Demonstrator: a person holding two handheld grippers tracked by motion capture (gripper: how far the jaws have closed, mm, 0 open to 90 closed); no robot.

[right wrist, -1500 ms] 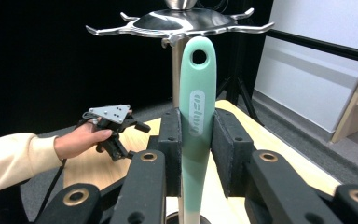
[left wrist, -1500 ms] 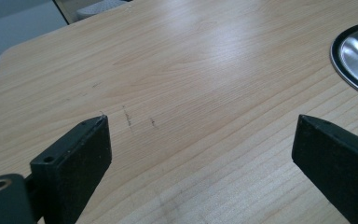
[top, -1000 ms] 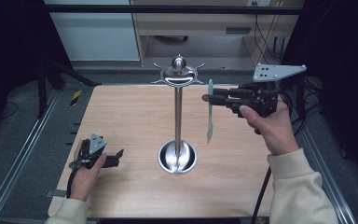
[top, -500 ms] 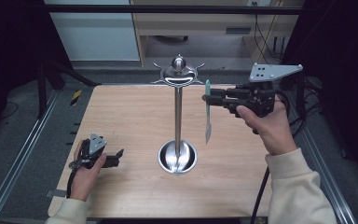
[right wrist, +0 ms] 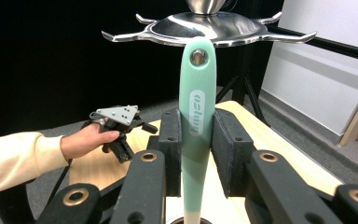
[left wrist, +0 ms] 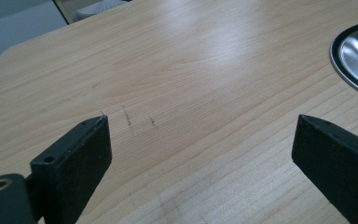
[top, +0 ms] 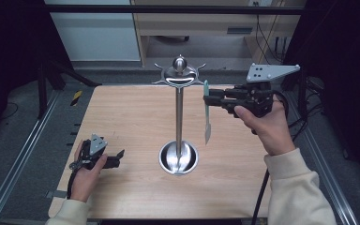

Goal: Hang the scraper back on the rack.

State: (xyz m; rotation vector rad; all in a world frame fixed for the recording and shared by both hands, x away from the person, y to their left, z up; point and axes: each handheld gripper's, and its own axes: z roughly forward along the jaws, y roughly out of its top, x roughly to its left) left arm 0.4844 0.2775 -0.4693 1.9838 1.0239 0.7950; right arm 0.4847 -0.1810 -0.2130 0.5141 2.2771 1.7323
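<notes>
The right gripper is clamped on the mint-green handle of a utensil, its jaws pressing both flat sides; the handle stands upright with its hanging hole at the top and the pale blade end pointing down, clear of the table. The utensil hangs in the air just right of the steel rack, its top close under one of the hooks on the rack's crown. The right hand holds this gripper raised well above the surface. The left gripper rests low at the near left of the table, jaws spread wide with bare wood between them, held by the left hand.

The table is light wood with faint pencil-like marks; the rack's round polished base sits near its middle. Metal rails run along both sides, grey floor lies beyond, and a pale cabinet and a wooden desk stand at the back amid dark surroundings.

Compared with a second ago, the right gripper and utensil have shifted slightly toward the rack's pole; the left gripper has stayed put.
</notes>
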